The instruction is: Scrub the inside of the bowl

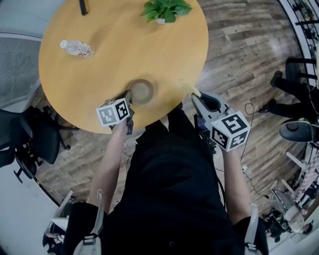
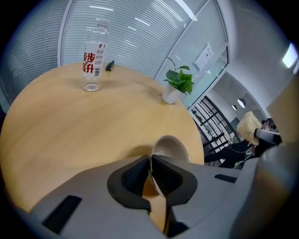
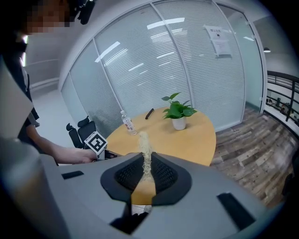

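A small beige bowl (image 1: 142,90) sits near the front edge of the round wooden table (image 1: 89,79). My left gripper (image 1: 128,95) is shut on its left rim. In the left gripper view the thin rim of the bowl (image 2: 172,147) stands pinched between the pads of the left gripper (image 2: 150,162). My right gripper (image 1: 197,96) hovers just off the table's edge, right of the bowl, and is shut on a pale yellow fibrous scrub pad (image 1: 189,88). In the right gripper view the scrub pad (image 3: 145,145) sticks up edge-on from the right gripper (image 3: 146,170).
A water bottle (image 1: 77,48) lies at the table's left. A potted plant (image 1: 166,10) stands at the far edge, with a black pen (image 1: 83,7) beside it. A black office chair (image 1: 30,134) is at the left, and a person's legs (image 1: 291,92) are at the right.
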`<state>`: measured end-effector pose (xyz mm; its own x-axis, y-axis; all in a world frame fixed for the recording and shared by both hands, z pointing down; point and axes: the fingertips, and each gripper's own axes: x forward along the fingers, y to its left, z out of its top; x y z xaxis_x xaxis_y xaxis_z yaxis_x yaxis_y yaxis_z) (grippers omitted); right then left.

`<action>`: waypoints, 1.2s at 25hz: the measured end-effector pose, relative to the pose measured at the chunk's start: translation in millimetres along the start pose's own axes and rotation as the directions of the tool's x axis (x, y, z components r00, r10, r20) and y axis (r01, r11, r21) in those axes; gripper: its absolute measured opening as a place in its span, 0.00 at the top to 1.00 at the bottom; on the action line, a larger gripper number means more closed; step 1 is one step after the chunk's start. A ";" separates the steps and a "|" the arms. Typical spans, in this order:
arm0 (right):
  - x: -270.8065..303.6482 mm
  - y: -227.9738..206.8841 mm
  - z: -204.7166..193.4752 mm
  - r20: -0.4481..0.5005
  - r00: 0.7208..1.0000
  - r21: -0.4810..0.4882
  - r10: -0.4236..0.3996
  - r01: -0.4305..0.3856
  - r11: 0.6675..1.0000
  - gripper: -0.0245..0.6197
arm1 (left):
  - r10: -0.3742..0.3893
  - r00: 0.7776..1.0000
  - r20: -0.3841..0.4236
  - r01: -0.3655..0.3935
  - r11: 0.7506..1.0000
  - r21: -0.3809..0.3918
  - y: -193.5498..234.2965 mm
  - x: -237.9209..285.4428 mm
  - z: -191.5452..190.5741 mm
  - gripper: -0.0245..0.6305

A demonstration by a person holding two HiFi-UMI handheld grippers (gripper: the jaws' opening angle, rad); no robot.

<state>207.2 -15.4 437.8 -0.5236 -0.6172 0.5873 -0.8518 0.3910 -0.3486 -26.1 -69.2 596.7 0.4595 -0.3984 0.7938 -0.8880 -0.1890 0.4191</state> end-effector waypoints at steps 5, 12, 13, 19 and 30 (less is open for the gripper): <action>4.5 -9.5 4.7 -0.007 1.000 0.013 0.027 -0.027 1.000 0.89 | 0.020 1.000 0.003 -0.020 1.000 -0.007 1.1 0.0 0.4 0.92; 12.4 -10.3 12.6 -0.012 0.999 0.012 0.046 -0.046 0.999 0.89 | 0.006 1.000 -0.003 -0.006 0.999 -0.031 4.9 -0.4 -5.5 0.89; 13.1 -9.8 13.7 -0.011 0.999 0.012 0.048 -0.047 0.999 0.89 | 0.007 1.000 -0.002 -0.007 0.999 -0.031 5.6 -0.9 -4.9 0.88; 14.9 -4.7 16.0 -0.012 0.998 0.011 0.054 -0.053 0.999 0.89 | 0.009 1.000 0.001 -0.009 1.000 -0.030 8.3 -6.4 -4.6 0.84; 35.5 -5.1 23.0 -0.015 0.992 0.048 0.123 -0.122 0.991 0.89 | 0.040 0.997 0.068 -0.038 0.999 -0.023 9.4 -36.2 4.4 0.85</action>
<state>192.6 -55.0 443.6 -0.6242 -0.5543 0.5505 -0.7811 0.4303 -0.4524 -51.1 -60.5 569.9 0.4218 -0.4655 0.7781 -0.9042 -0.1531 0.3986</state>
